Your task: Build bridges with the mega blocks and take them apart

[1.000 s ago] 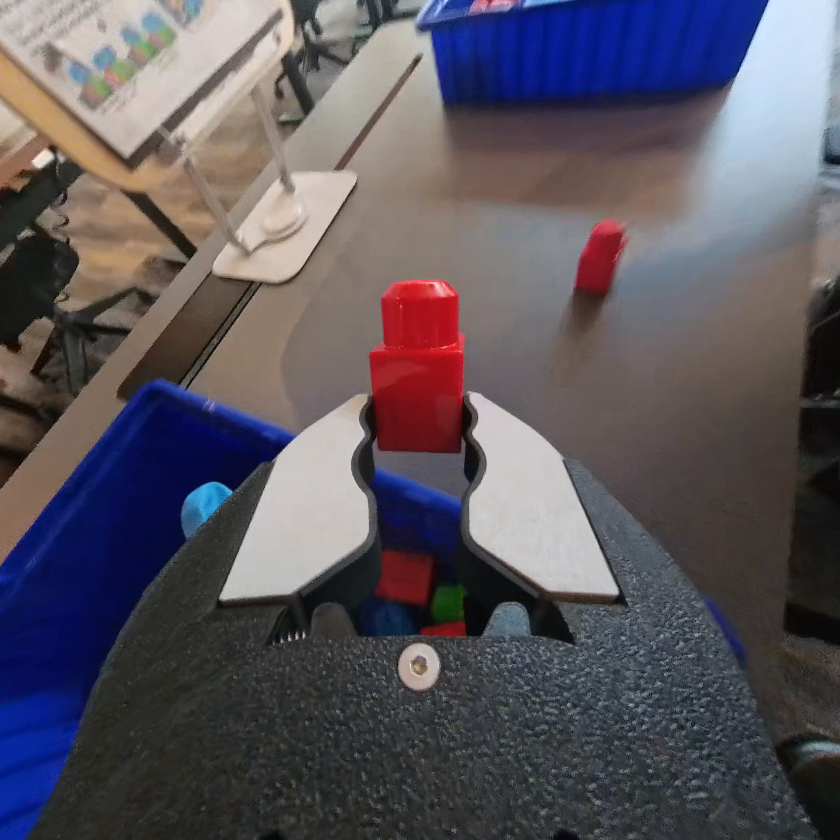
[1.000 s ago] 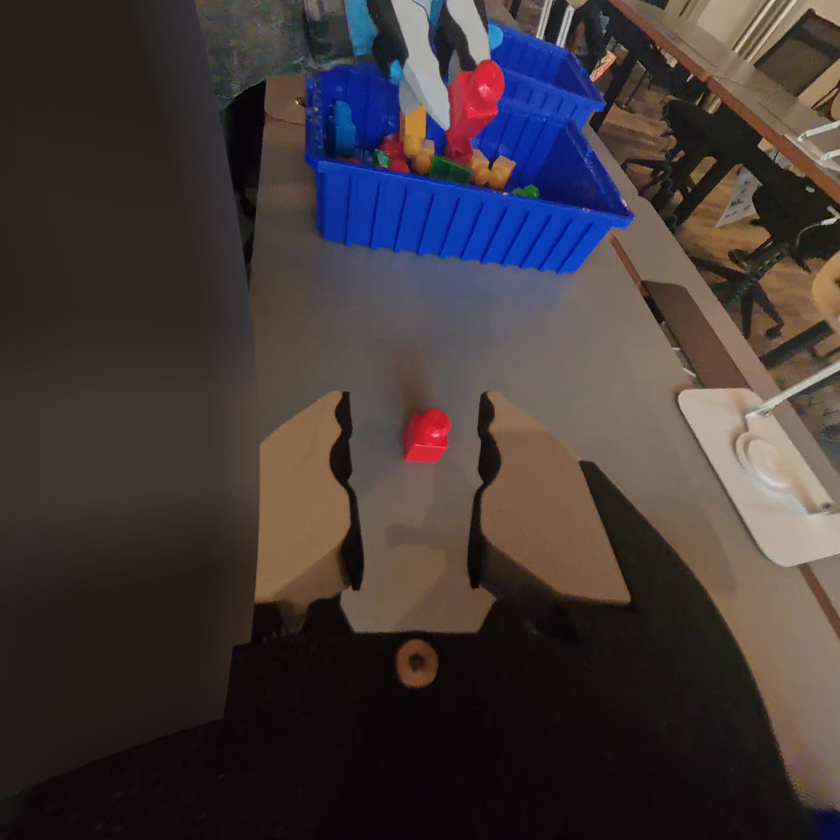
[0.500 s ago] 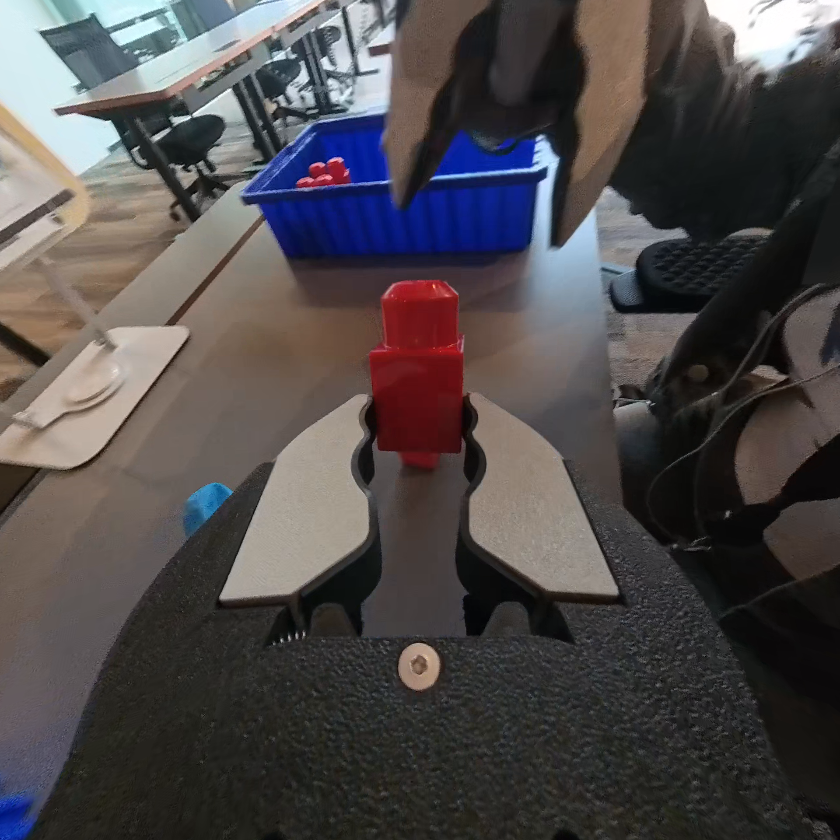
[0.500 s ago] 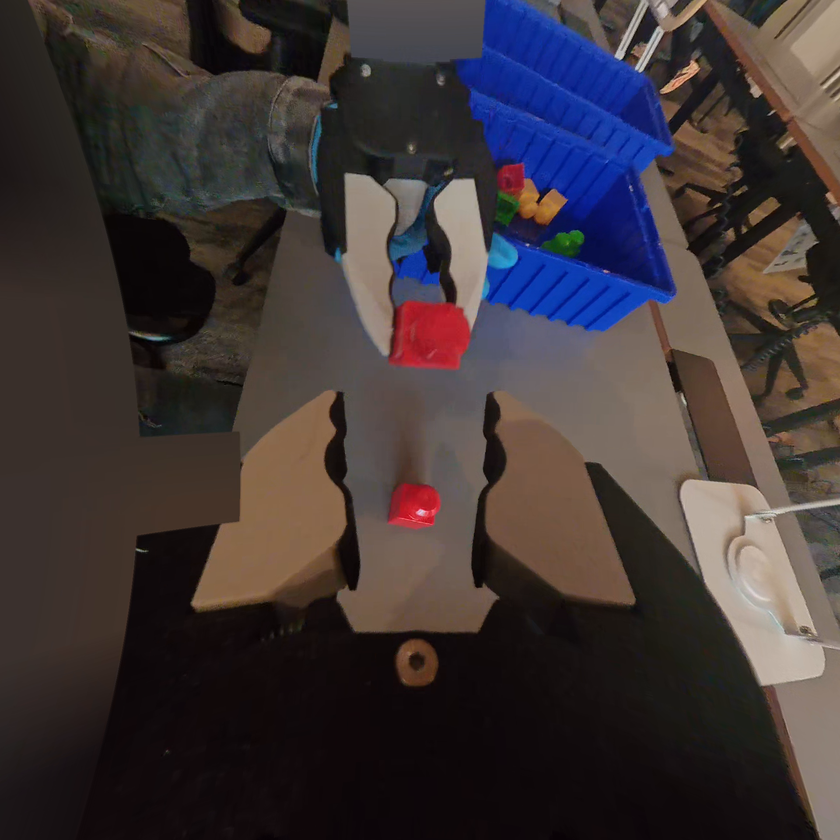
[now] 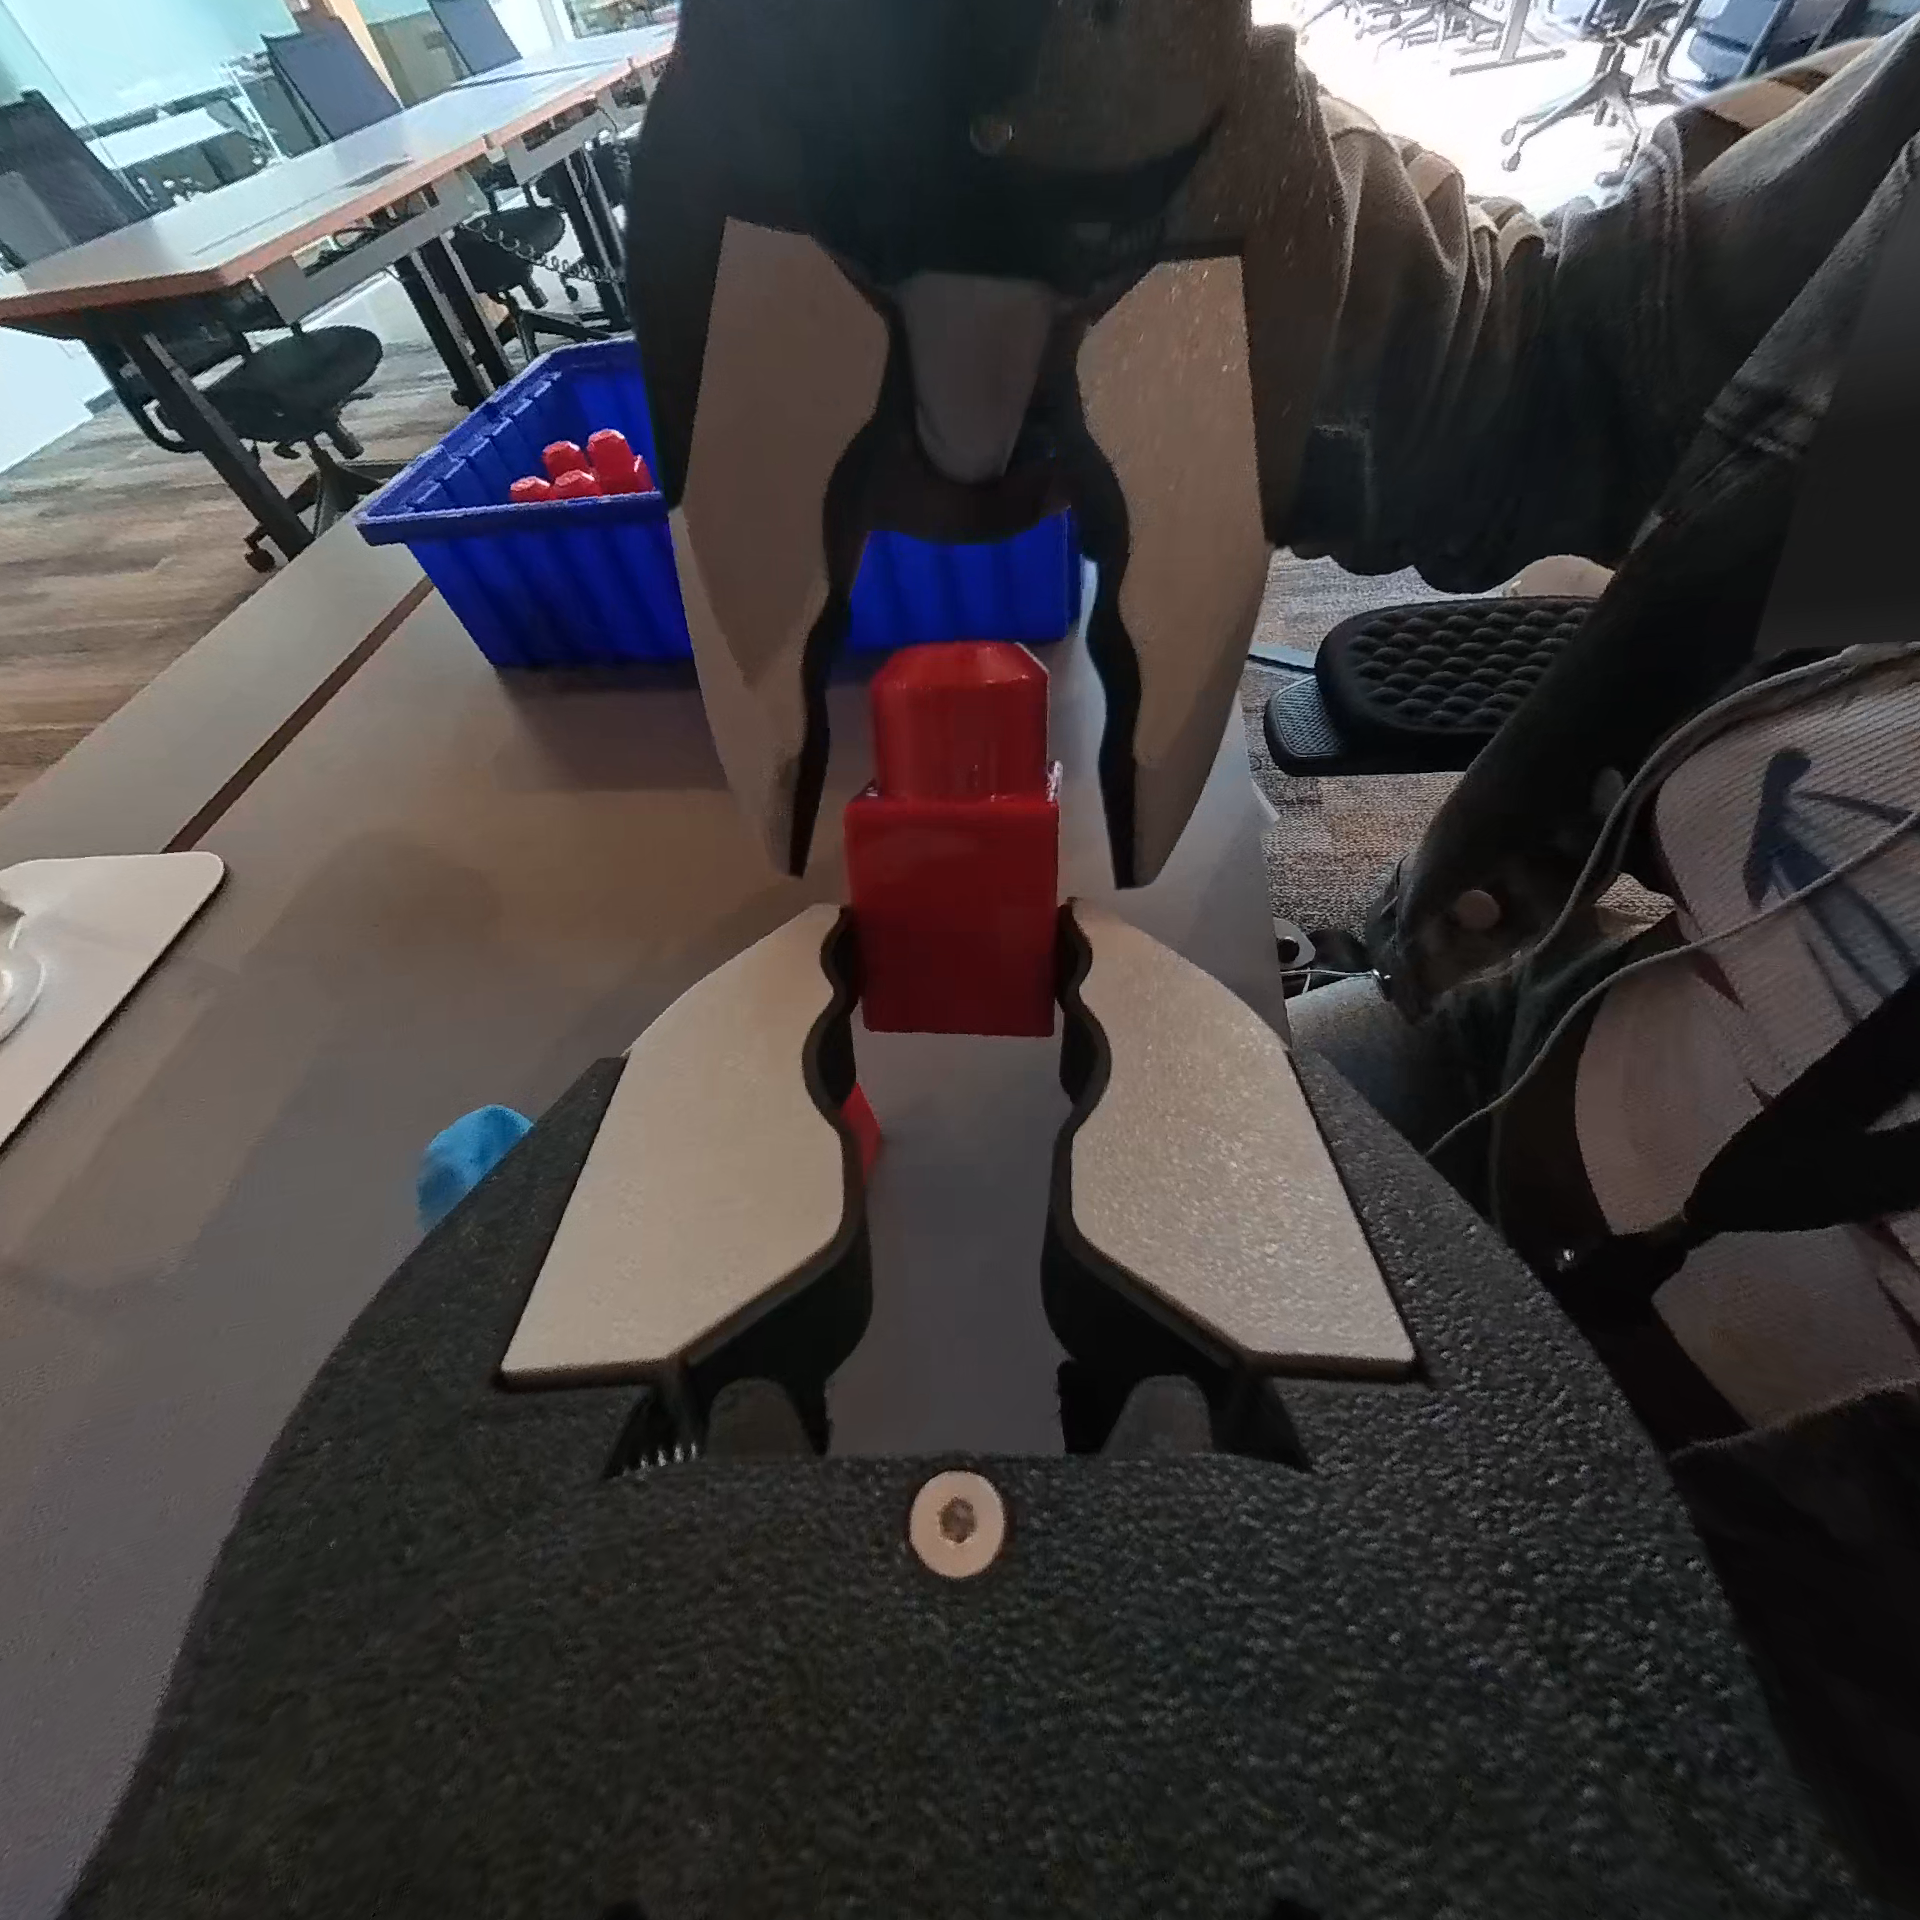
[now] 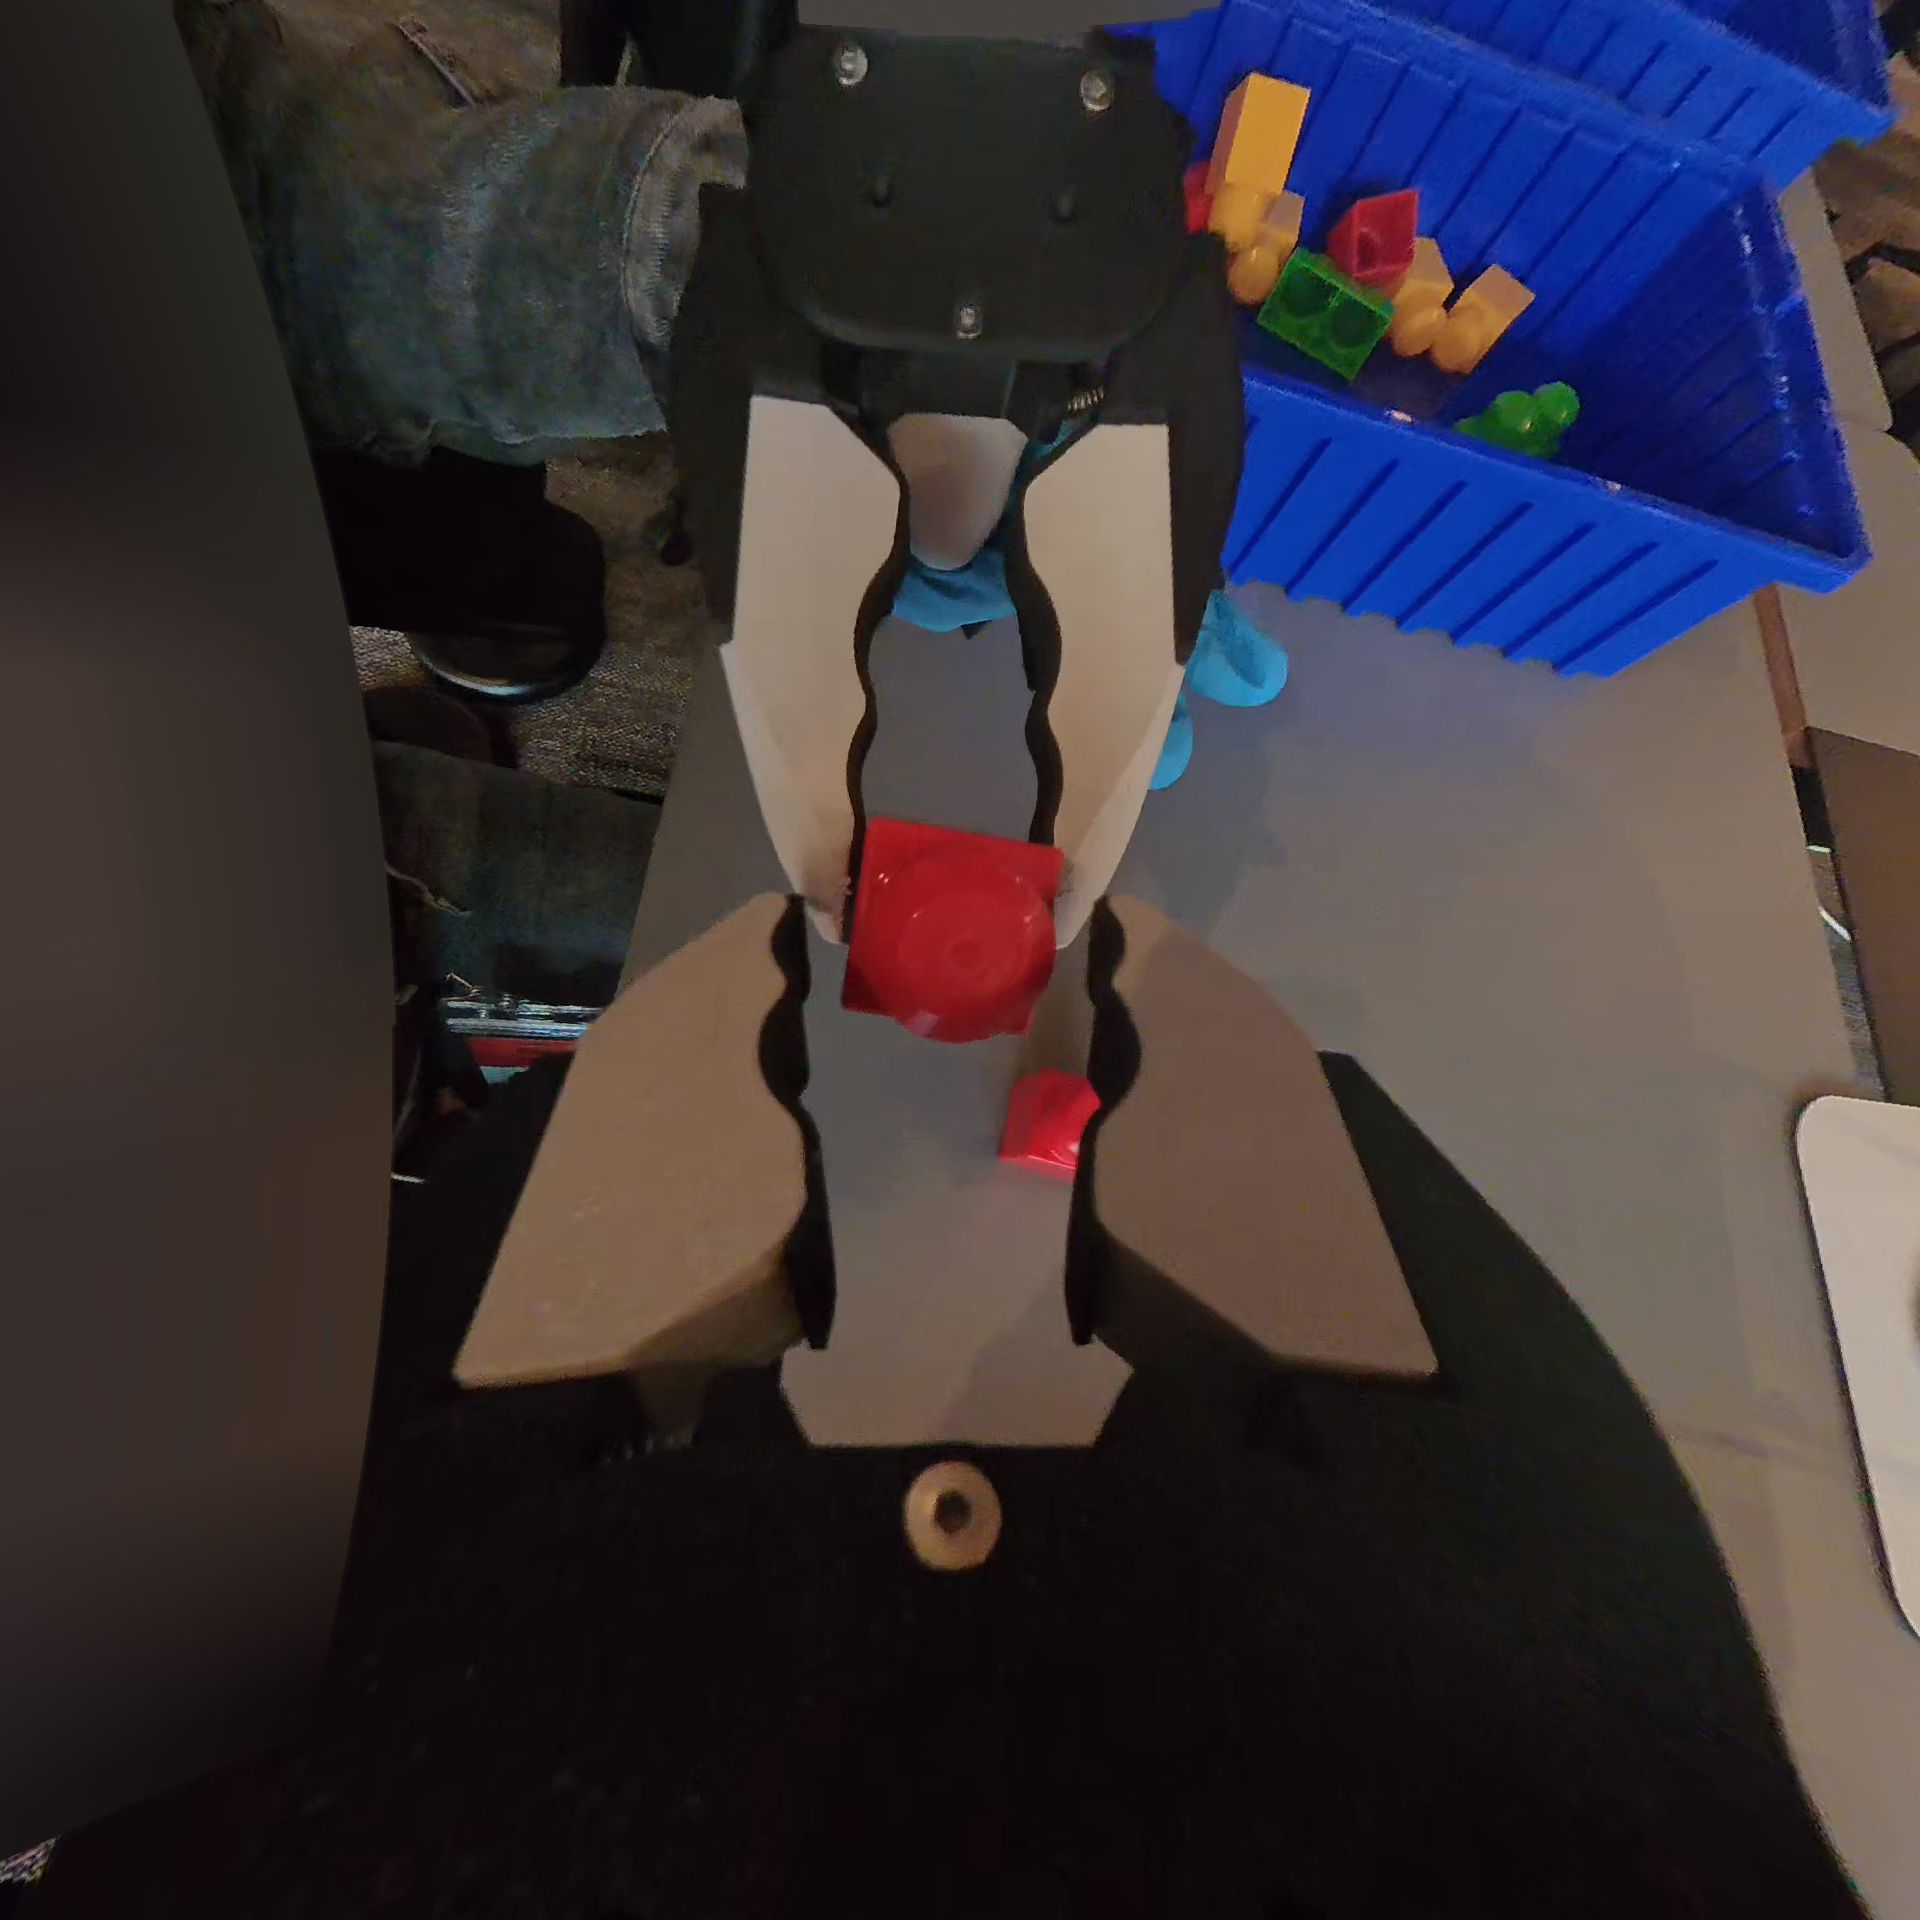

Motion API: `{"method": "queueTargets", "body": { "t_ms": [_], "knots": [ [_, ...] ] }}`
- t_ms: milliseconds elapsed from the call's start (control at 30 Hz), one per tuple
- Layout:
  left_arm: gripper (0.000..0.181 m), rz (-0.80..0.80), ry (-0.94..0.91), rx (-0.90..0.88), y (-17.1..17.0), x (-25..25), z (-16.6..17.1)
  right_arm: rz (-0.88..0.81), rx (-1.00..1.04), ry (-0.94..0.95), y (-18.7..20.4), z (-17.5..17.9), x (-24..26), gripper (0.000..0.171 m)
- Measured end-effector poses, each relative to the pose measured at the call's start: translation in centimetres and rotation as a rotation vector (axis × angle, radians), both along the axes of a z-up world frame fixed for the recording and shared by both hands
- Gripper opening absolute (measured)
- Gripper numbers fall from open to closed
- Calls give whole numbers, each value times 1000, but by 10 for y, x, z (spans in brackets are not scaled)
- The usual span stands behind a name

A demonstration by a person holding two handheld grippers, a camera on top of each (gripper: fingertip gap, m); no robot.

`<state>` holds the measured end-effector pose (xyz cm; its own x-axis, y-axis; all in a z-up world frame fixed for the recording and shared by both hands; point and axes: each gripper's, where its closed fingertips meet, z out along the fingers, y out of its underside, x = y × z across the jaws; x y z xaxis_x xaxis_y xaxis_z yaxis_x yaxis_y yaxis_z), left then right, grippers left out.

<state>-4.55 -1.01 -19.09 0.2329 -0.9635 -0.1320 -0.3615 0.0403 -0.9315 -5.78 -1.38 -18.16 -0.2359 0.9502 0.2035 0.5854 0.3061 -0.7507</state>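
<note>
Now the left tool (image 5: 954,914) pinches a red block (image 5: 951,914).
Right tool (image 5: 961,873) hangs spread at its 12 o'clock; a second red block (image 6: 1047,1124) sits on the bench (image 6: 1455,935).

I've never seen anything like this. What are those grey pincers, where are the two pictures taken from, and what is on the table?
They are hand-held grabbing tools, one in each of a person's hands, each carrying a camera that looks along its own fingers. In the left tool's picture, the left gripper is shut on a red block. The right gripper, seen in its own picture, is open and faces that block. On the grey table lie a smaller-looking red block and a blue bin of coloured blocks.
</note>
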Motion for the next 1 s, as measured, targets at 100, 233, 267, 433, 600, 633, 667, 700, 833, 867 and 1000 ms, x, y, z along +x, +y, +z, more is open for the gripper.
{"method": "queueTargets", "body": {
  "t_ms": [100, 233, 267, 433, 600, 633, 667, 700, 833, 867, 1000],
  "knots": [
    [36, 7, 7, 3, 1, 2, -4, 4, 5, -20, 1, -4, 1, 36],
    [70, 66, 23, -11, 7, -7, -9, -16, 50, -67, 11, -10, 11, 35],
    [75, 96, 35, -6, 10, -13, -11, -26, 53, -83, 15, -12, 15, 35],
    [72, 236, -12, -4, 16, -50, -6, -96, 41, -256, 43, -49, 45, 35],
    [68, 354, -22, -5, 19, -86, 1, -126, -11, -403, 57, -95, 60, 35],
    [65, 366, -20, 1, 18, -91, 3, -130, -15, -423, 60, -102, 60, 36],
    [67, 380, -22, 9, 18, -96, 6, -134, -19, -436, 63, -107, 60, 36],
    [67, 396, -28, 17, 18, -100, 9, -137, -28, -445, 66, -112, 58, 36],
    [66, 420, -46, 38, 17, -108, 17, -139, -52, -478, 74, -127, 52, 36],
    [66, 424, -47, 43, 17, -110, 18, -139, -51, -488, 76, -130, 51, 36],
    [65, 433, -27, 44, 16, -115, 16, -131, -53, -512, 78, -138, 45, 36]
  ]
}}
